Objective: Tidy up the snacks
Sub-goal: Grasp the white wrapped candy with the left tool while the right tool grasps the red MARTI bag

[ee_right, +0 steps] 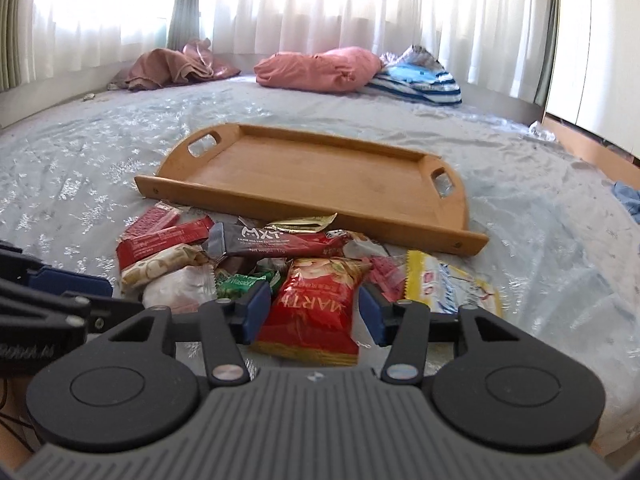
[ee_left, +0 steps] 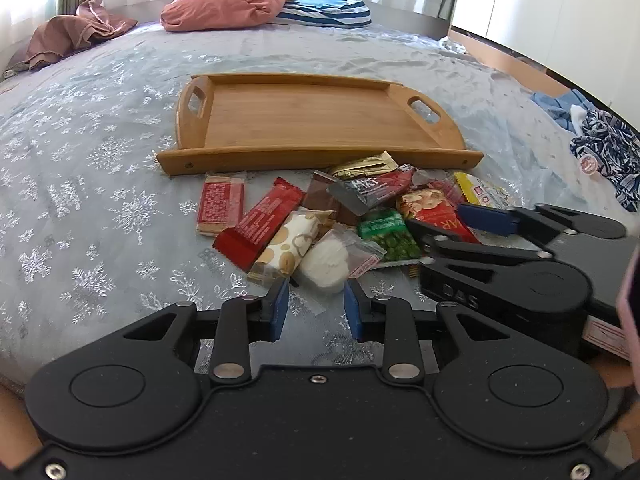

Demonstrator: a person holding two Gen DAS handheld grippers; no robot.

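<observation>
Working left to right, we take the pile as lying just in front of the wooden tray (ee_left: pixel 316 157), whose floor is bare, so in our judgement the step in hand is the first pick. The left gripper (ee_left: pixel 314 300), farther from the tray than any snack, has its jaws narrowed around the near end of the white snack in clear wrap (ee_left: pixel 324 264). A sliver of bedsheet (ee_left: pixel 80 208) shows at one pad, so we read no pinch yet. We should close on the firm body rather than the loose film, then lift straight up so that the neighbours do not drag. The right gripper (ee_right: pixel 314 308) stands half-spread astride the red peanut packet (ee_right: pixel 316 304), and we cannot see its pads pressing. It needs a grip across the packet's width, clear of the green pea packet (ee_right: pixel 240 282) beside it. In front of the tray's left end lies a red patterned biscuit pack (ee_left: pixel 220 204), then a red bar (ee_left: pixel 260 224), a cream spotted bar (ee_left: pixel 288 246), the overlapping middle, and a yellow packet (ee_right: pixel 448 284) towards the tray's right end.
</observation>
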